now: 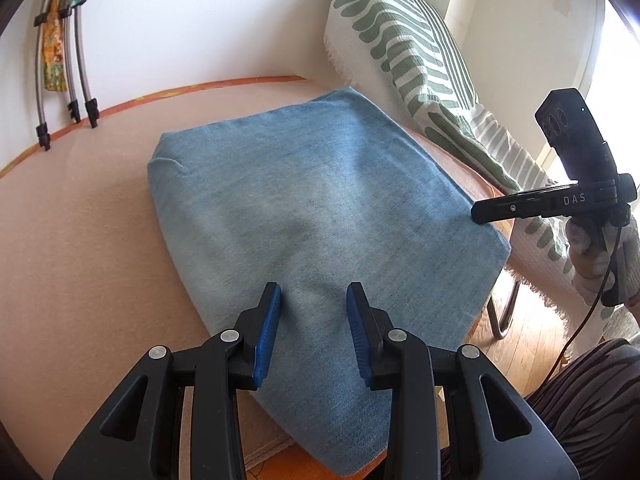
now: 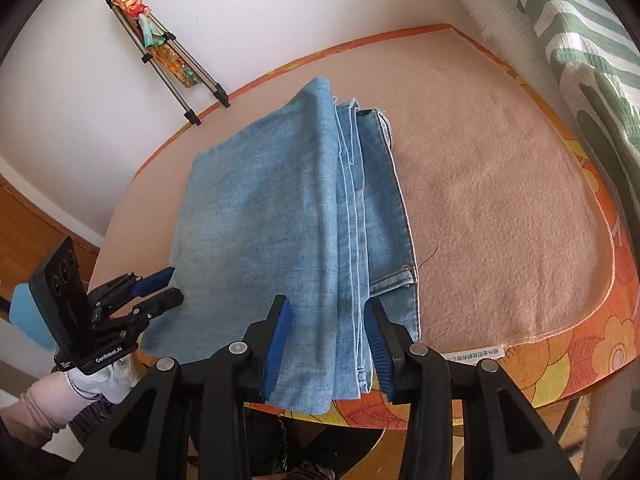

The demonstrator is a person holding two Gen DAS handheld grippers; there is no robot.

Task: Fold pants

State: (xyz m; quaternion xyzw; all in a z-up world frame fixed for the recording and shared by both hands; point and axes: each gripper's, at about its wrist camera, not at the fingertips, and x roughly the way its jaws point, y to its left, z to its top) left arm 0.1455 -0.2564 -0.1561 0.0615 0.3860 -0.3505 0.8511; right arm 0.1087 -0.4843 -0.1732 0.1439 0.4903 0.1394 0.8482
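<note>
Folded light-blue jeans (image 2: 280, 216) lie on a round counter (image 2: 500, 200) covered with pink fleece, near a white wall. Both the left tool (image 1: 314, 332) and right tool (image 2: 328, 344) hover released.

Both the left gripper (image 1: 314, 308) and right gripper (image 2: 328, 322) angle downward, fingers parted.

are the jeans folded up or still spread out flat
Folded. The jeans lie as a compact stack on the pink blanket, with several layered edges, a seam and a pocket corner showing along one side in the right wrist view.
</note>
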